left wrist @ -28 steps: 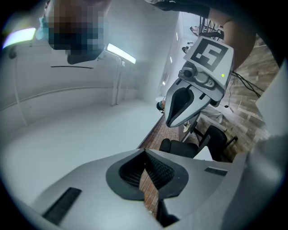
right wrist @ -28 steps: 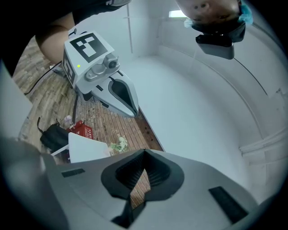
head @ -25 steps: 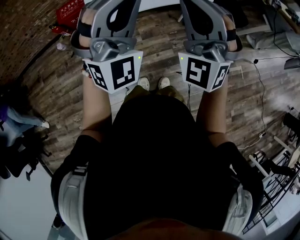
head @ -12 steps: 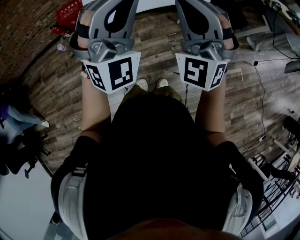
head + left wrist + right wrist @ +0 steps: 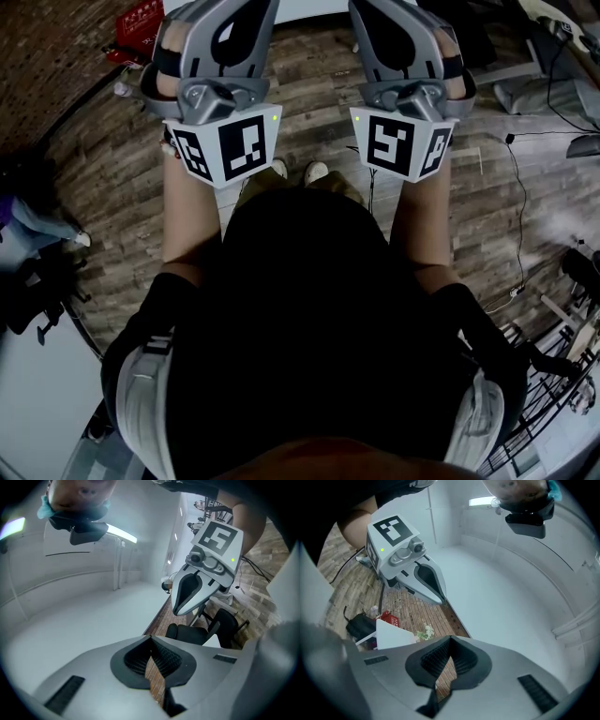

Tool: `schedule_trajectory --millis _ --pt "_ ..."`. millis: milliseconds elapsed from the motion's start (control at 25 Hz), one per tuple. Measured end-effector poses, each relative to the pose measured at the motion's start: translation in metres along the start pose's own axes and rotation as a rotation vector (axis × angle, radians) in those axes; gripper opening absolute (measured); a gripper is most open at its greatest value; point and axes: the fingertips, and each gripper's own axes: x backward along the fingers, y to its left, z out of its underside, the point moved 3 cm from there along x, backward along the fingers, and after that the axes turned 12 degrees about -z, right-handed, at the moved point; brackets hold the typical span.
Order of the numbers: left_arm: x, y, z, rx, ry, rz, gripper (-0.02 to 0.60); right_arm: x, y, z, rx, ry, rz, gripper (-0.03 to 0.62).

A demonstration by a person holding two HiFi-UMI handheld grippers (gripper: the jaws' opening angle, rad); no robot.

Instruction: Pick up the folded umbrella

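Note:
No folded umbrella shows in any view. In the head view I hold both grippers up in front of my chest, side by side, with their marker cubes toward me. The left gripper (image 5: 220,56) and the right gripper (image 5: 403,52) run off the top edge, so their tips are hidden there. In the left gripper view the left gripper (image 5: 151,641) is shut with its ribbed pads meeting and nothing between them. The right gripper (image 5: 450,641) is shut and empty in the same way. Each gripper view also shows the other gripper: the right gripper (image 5: 206,573) and the left gripper (image 5: 405,562).
Below me is a wood-plank floor (image 5: 112,178) with my shoes (image 5: 295,172). A red box (image 5: 141,17) lies far left and cables (image 5: 520,187) trail at right. A white wall (image 5: 511,602), a white table (image 5: 393,634) and a black office chair (image 5: 201,630) lie ahead.
The floor and the things on it have slid a little in the head view as I move across the room. Both grippers keep their place before me and stay shut.

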Motion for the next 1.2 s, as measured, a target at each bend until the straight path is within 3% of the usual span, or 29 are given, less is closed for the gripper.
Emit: schedule_trajectory --millis 800,1200 --pt "0.004 -0.021 -0.033 -0.021 -0.008 -0.005 0.012 0.03 -0.002 0.017 -0.006 -0.019 0.012 0.028" --pt "-0.01 -0.025 -0.022 -0.03 -0.009 0.005 0.012 0.018 0.0 0.026 -0.014 -0.019 0.004 0.028"
